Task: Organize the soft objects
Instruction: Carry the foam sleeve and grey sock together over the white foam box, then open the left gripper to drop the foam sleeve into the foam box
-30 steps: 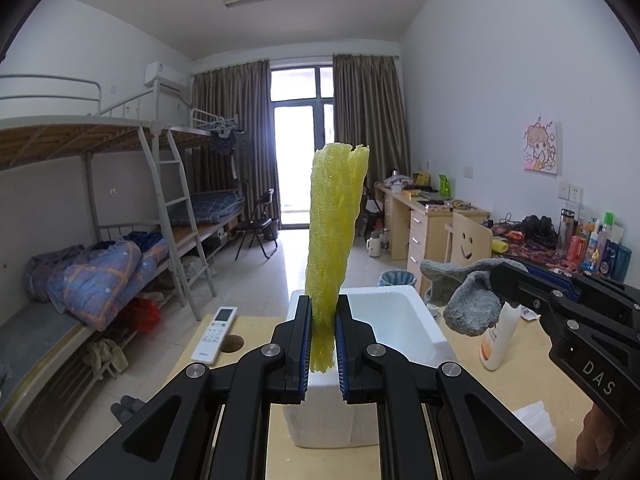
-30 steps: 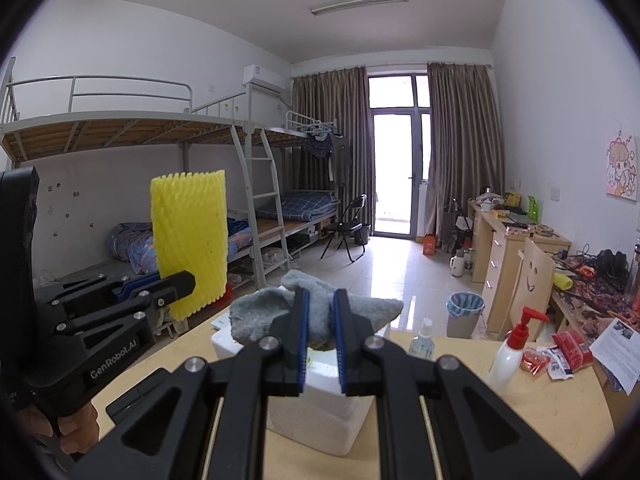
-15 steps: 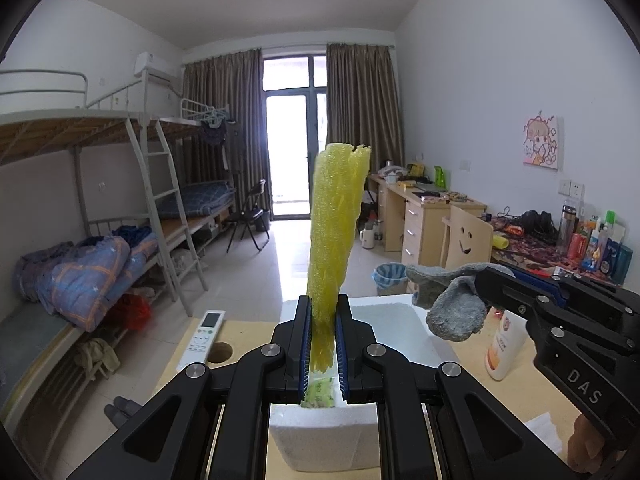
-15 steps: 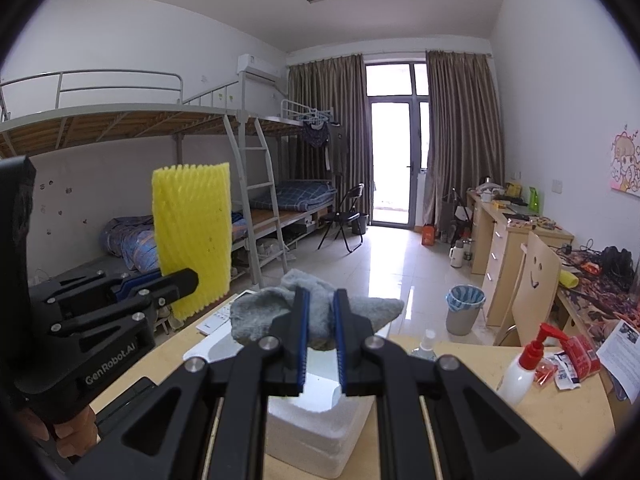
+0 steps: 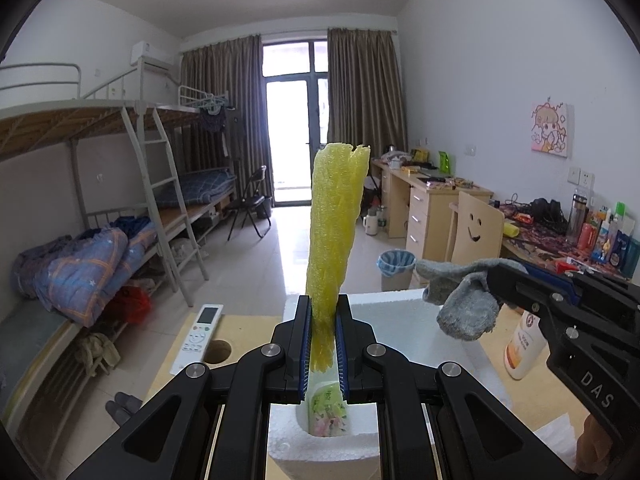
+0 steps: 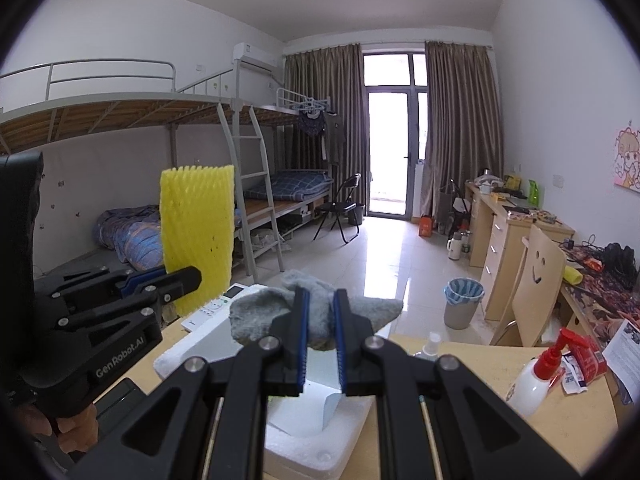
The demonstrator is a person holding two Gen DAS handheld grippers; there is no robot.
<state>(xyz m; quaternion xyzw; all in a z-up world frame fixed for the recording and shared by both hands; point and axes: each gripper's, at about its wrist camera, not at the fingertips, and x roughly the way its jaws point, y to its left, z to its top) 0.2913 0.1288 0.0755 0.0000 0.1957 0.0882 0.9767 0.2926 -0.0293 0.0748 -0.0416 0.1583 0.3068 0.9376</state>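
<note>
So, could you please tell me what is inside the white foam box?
In the white foam box, one green-and-pink floral packet shows below the left gripper. That gripper and the right gripper hide the rest.

Hiding most of the foam box (image 5: 320, 446) behind the left gripper (image 5: 323, 354) at bottom centre of the left view; showing only a strip of a green packet (image 5: 328, 408) inside. Cropping a hand (image 6: 76, 428) at the lower left edge of the right view. Covering the remote (image 6: 218, 304) partly with the sock (image 6: 316, 314). Blurring bottle (image 5: 524, 344) label text beyond reading.
</note>
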